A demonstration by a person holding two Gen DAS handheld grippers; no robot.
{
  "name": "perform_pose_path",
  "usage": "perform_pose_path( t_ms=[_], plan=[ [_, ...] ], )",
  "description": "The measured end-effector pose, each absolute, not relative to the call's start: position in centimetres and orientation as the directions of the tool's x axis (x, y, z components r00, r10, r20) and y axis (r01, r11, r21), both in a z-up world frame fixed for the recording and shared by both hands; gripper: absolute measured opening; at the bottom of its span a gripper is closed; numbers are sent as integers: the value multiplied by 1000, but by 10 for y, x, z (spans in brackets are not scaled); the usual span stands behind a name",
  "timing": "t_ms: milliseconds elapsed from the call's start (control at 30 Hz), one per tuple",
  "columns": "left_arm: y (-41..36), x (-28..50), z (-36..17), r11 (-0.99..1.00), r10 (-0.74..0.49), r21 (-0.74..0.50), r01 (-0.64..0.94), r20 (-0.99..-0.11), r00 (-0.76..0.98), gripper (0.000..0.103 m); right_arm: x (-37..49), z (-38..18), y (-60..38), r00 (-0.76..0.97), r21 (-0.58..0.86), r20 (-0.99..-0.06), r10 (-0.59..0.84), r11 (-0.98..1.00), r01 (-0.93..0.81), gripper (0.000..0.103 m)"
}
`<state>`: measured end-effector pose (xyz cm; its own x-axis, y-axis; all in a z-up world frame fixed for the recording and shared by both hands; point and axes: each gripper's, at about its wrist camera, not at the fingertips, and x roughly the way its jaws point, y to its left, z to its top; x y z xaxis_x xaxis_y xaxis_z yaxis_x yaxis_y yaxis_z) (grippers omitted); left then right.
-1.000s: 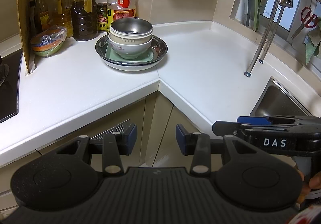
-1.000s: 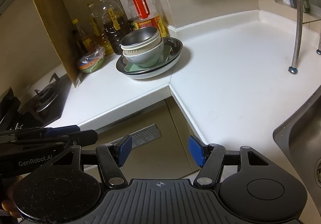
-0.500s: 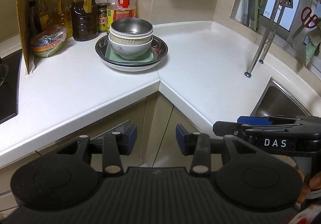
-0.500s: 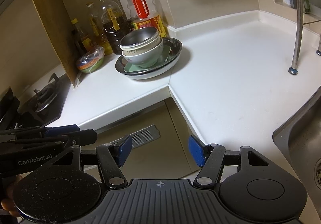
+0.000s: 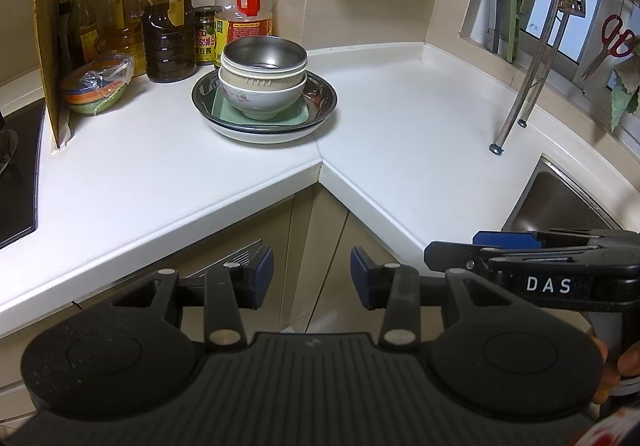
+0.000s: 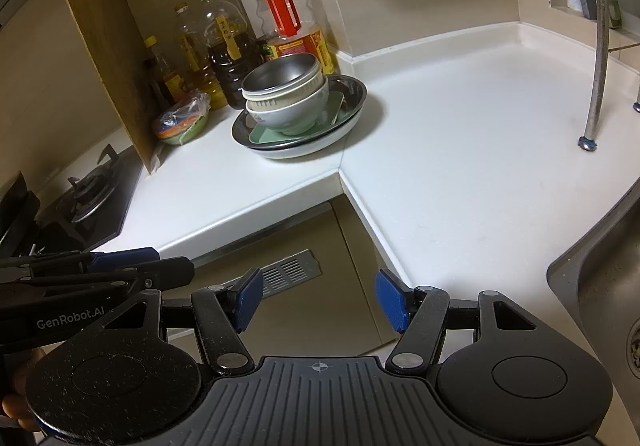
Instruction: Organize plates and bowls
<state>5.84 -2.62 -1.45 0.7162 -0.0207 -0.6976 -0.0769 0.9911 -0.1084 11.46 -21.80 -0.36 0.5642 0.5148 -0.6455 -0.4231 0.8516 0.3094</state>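
Note:
On the white counter's corner stands one stack: a white plate (image 5: pixel 256 134) at the bottom, a steel plate (image 5: pixel 324 96), a pale green square dish (image 5: pixel 300 114), a white patterned bowl (image 5: pixel 264 98), a cream bowl (image 5: pixel 240 76) and a steel bowl (image 5: pixel 264 54) on top. The same stack (image 6: pixel 288 102) shows in the right wrist view. My left gripper (image 5: pixel 312 274) hangs open and empty in front of the counter edge, well short of the stack. My right gripper (image 6: pixel 320 298) is open and empty too, beside the left one.
Several oil and sauce bottles (image 5: pixel 168 34) line the wall behind the stack. A wrapped striped bowl (image 5: pixel 96 86) sits by a wooden board (image 5: pixel 48 30). A gas hob (image 6: pixel 88 198) lies left, a sink (image 5: pixel 560 202) right, with rack legs (image 5: pixel 516 102) on the counter.

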Motion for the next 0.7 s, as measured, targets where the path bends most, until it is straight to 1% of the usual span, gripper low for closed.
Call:
perform_pose_path(
  t_ms=[700],
  plan=[
    [-26,61,-15,991,-20,-108,-78,-699,715,39,115,-4,-219,564,309,-646,516,851,-425,63]
  ],
)
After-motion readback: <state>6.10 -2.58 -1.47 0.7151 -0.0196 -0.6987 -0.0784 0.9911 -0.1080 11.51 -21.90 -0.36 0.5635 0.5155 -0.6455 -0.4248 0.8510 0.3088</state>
